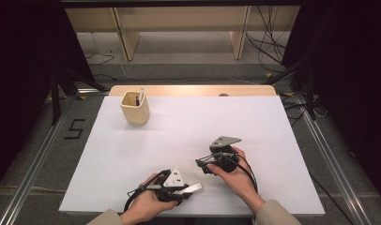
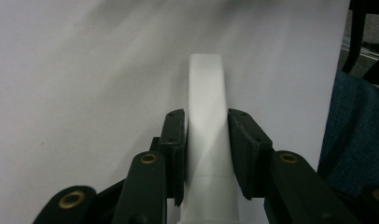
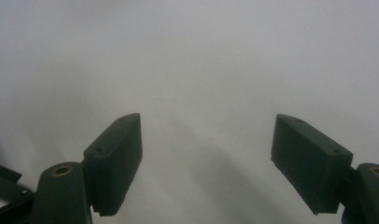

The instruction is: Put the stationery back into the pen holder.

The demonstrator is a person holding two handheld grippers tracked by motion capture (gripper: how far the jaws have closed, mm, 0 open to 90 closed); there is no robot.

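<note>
At the far left of the worktop [image 1: 188, 122] a wooden cup [image 1: 135, 108] stands, well apart from my hands. Near the front edge my left tool [image 2: 207, 140] is clenched on a white bar [image 2: 207, 112], which sticks out beyond the jaw tips, pointing right. Just right of it, my right tool [image 3: 206, 154] gapes wide, holding nothing, above bare white surface.
</note>
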